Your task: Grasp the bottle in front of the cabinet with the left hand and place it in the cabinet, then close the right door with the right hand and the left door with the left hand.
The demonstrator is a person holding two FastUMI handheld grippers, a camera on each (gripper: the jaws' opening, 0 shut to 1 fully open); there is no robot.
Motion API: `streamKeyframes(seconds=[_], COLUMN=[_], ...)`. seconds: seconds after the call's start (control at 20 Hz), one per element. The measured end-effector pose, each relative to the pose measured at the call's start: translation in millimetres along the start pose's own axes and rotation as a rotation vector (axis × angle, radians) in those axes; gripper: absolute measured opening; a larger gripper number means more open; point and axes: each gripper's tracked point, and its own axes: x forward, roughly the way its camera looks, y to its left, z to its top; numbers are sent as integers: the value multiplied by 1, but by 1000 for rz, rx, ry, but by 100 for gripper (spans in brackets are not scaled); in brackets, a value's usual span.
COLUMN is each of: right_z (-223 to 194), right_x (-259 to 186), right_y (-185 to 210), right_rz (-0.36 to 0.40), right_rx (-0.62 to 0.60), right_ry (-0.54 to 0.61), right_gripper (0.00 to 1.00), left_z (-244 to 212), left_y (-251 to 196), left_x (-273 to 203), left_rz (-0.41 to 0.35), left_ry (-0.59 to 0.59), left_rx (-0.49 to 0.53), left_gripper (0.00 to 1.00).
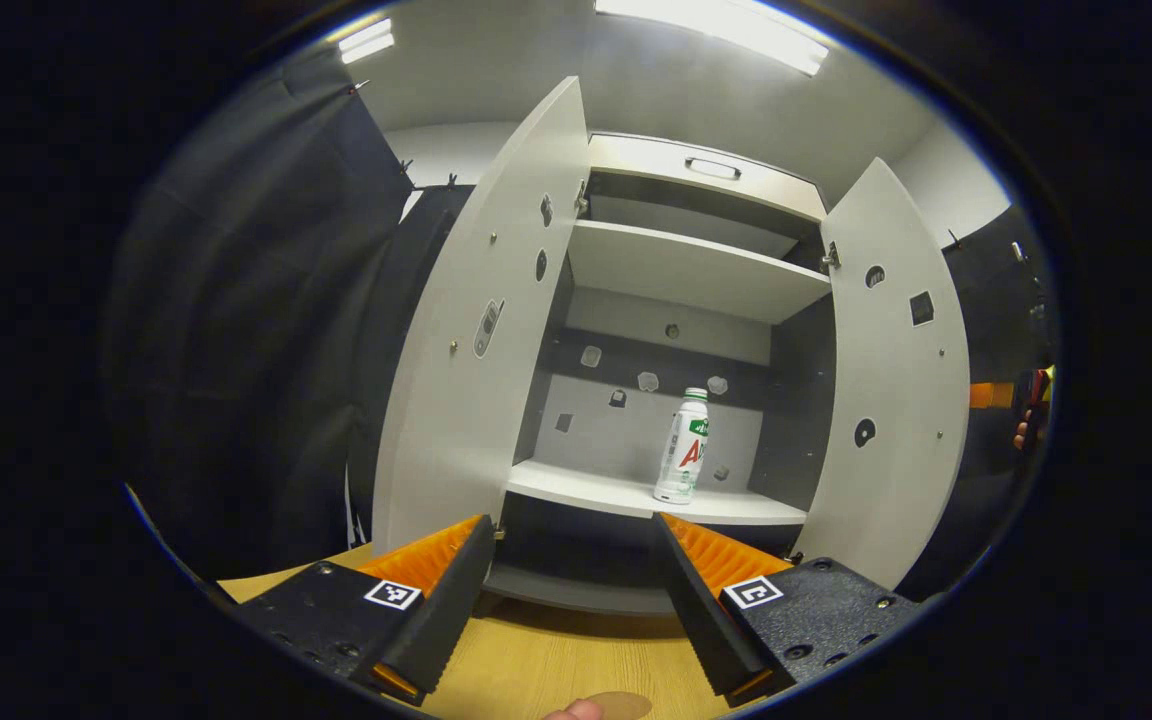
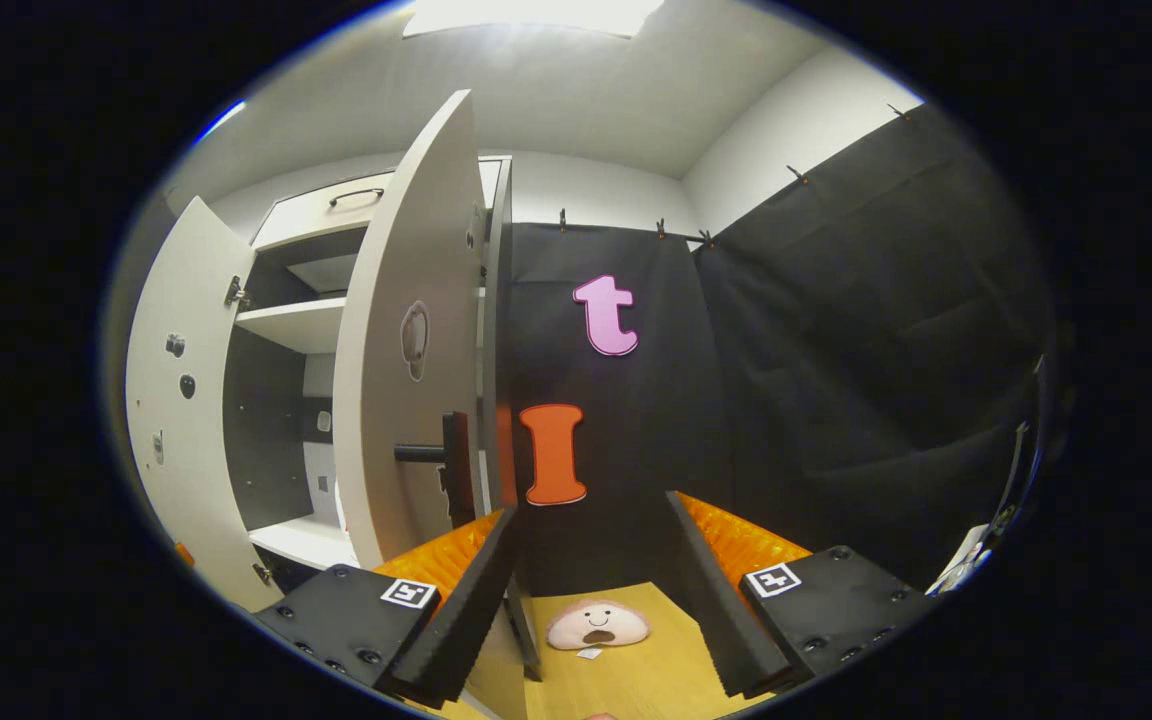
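Bottle (image 1: 683, 447) upright on shelf ahead of the left gripper (image 1: 574, 590), fingers wide apart, empty. Right gripper (image 2: 591, 590) likewise; right door (image 2: 401, 360) edge-on beside its left finger, so a push could glance off the edge.

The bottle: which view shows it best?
The left gripper view: the bottle stands upright on the cabinet's lower shelf, unobstructed between both open doors. In the right gripper view, the right door blocks that spot.

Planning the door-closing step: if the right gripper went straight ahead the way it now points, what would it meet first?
Probably the black cloth wall. The right gripper, open, aims just past the outer edge of the open right door, which stands to its left; depth is unclear.
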Motion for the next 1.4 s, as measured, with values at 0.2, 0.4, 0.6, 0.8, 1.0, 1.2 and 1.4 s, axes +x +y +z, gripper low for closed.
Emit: streamKeyframes(seconds=[0.2, 0.4, 0.6, 0.8, 1.0, 1.2, 1.4], right_z=[-3, -5, -9, -19, -24, -29, -32], right_x=[-6, -4, -1, 7, 6, 11, 23], right_y=[35, 69, 109, 145, 179, 206, 226], right_rz=[69, 129, 200, 265, 342, 378, 392], right_rx=[11, 11, 17, 38, 44, 31, 47], right_ry=[13, 15, 26, 49, 67, 89, 108], right_gripper=[96, 96, 96, 96, 98, 98, 98], left_z=[4, 4, 6, 9, 13, 18, 26], left_y=[-1, 11, 22, 39, 53, 63, 78], left_x=[2, 0, -3, -9, -18, -23, -31], left_rz=[-20, -2, 28, 65, 104, 128, 164], left_ry=[-8, -5, -11, -18, -29, -44, -64], left_rx=[-1, 1, -4, 1, 7, 9, 8], left_gripper=[95, 95, 95, 95, 95, 95, 95])
